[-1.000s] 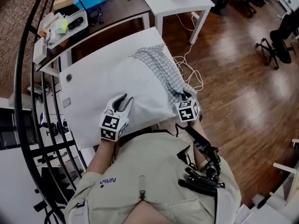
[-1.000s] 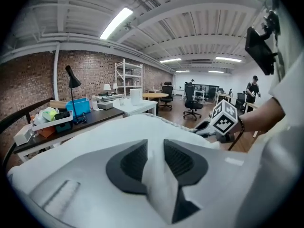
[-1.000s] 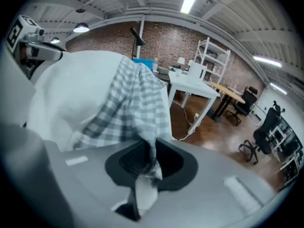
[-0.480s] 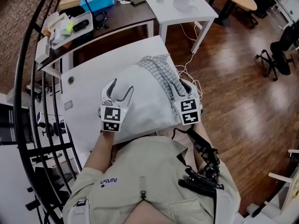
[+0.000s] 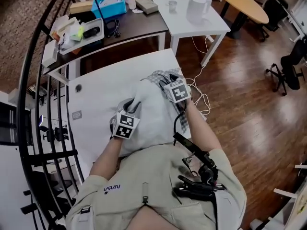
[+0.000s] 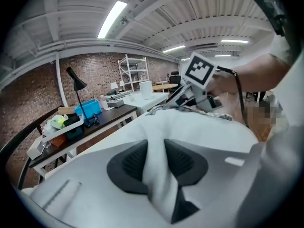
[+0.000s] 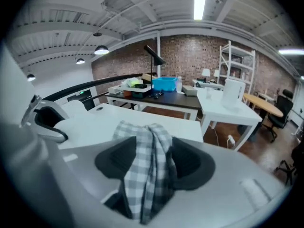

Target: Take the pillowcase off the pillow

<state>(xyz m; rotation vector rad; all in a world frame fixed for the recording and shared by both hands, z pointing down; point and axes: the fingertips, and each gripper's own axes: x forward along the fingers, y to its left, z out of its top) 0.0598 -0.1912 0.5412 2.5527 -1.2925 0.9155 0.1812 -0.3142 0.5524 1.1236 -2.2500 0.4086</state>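
White pillow (image 5: 148, 114), grey-white checked pillowcase (image 7: 145, 170), white table (image 5: 100, 87), blue box (image 5: 112, 6), brown wood floor (image 5: 240, 104)

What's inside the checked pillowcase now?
The checked pillowcase lies bunched at the far end of the white pillow; whether any of it sits inside is hidden by the cloth.

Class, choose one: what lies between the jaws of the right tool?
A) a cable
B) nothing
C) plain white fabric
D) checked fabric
D: the right gripper view shows checked fabric bunched between the jaws of the right tool, which have just been opening.
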